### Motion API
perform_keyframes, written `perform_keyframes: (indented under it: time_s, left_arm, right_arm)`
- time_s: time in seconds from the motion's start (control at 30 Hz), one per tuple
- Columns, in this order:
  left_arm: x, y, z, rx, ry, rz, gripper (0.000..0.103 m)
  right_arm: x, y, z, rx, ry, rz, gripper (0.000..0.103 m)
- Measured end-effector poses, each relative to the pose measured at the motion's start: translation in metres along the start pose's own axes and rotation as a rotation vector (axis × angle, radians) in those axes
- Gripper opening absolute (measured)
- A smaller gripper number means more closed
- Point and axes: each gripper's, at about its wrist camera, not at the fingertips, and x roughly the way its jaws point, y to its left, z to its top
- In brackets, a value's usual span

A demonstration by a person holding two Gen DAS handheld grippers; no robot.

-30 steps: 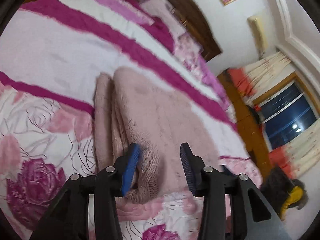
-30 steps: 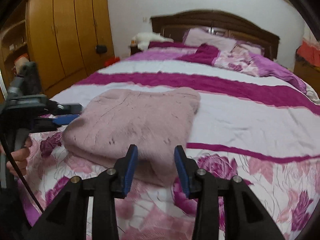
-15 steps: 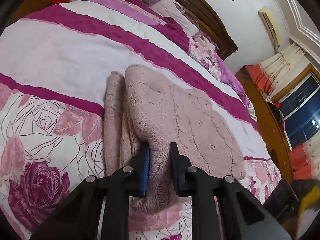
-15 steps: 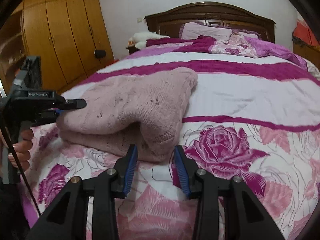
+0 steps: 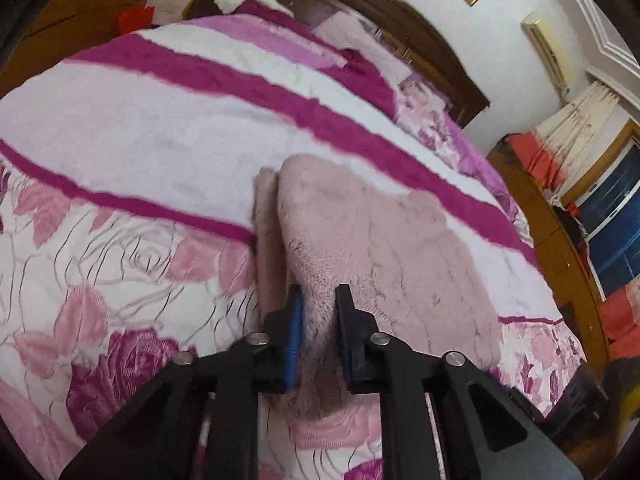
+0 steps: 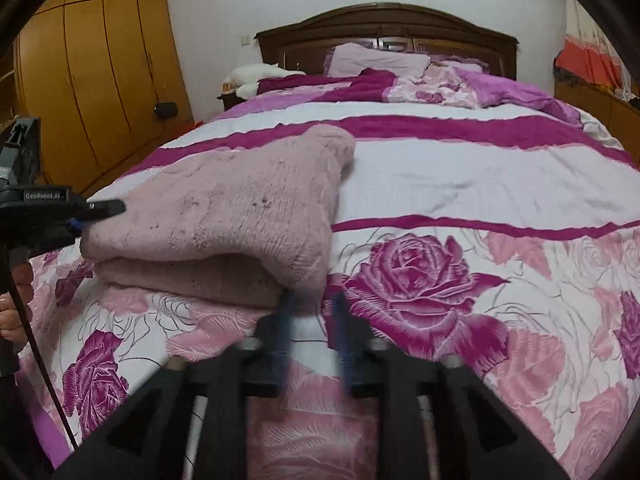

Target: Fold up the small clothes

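A: What does the left gripper (image 5: 318, 304) have?
B: Its blue-padded fingers are clamped on the near corner of the folded dusty-pink knitted sweater (image 5: 380, 248).
A: And the right gripper (image 6: 312, 312)?
B: Fingers slightly apart just before the sweater's corner, gripping nothing.
A: Where is the sweater?
B: On the rose-print, magenta-striped bedspread (image 6: 460, 168), before the dark wooden headboard (image 6: 384, 28).

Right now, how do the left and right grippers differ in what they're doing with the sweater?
Grip: the left gripper is shut on a folded edge of the sweater; the right gripper is open, with bedspread showing between its fingers.
Contact: the left gripper has knit pinched between its pads; the right gripper only reaches the sweater's lower corner with its tips.
Sharpness: the left gripper looks crisp, the right gripper motion-blurred.
Both are black with blue pads.
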Motion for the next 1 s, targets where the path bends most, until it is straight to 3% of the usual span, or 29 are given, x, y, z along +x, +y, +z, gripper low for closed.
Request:
perform_keyframes:
  time_s: [0.07,0.17,0.23,0.3,0.37,0.43,0.53,0.6,0.67,0.83,1.0]
  left_arm:
    - [-0.012,-0.001,-0.002,-0.008,-0.009,-0.009,0.000]
    - [-0.032,-0.016,-0.002,-0.001,-0.056,-0.098,0.000]
    - [-0.034,-0.033,0.001,0.039,-0.104,-0.125,0.021]
    - [-0.020,-0.047,0.002,0.077,-0.115,-0.126,0.023]
    - [0.012,-0.049,0.000,0.076,-0.051,-0.084,0.022]
    - [0.037,-0.040,-0.007,0.050,0.017,-0.055,0.005]
    - [0.042,-0.035,-0.010,0.045,0.027,-0.004,0.000]
    - [0.041,-0.034,-0.013,0.053,0.032,0.065,0.000]
    - [0.040,-0.029,-0.015,0.044,0.022,0.111,0.000]
    - [0.037,-0.026,-0.019,0.052,0.012,0.127,0.000]
    - [0.031,-0.026,-0.022,0.076,0.013,0.120,0.000]
  right_arm:
    - [-0.002,0.000,0.001,-0.010,-0.031,0.012,0.070]
    - [0.012,0.010,0.008,-0.088,-0.020,0.023,0.070]
    - [0.033,0.016,0.017,-0.110,0.044,0.007,0.070]
    - [0.044,0.023,0.025,-0.130,0.055,-0.014,0.069]
    - [0.042,0.029,0.034,-0.140,-0.001,-0.057,0.069]
    - [0.047,0.034,0.041,-0.156,-0.032,-0.102,0.069]
    - [0.080,0.042,0.047,-0.192,0.072,-0.157,0.067]
    - [0.078,0.041,0.048,-0.193,0.048,-0.192,0.059]
    - [0.058,0.029,0.043,-0.143,-0.031,-0.250,0.057]
    - [0.033,0.000,0.025,-0.088,-0.002,-0.178,0.057]
    - [0.013,-0.004,0.007,-0.130,0.020,-0.181,0.057]
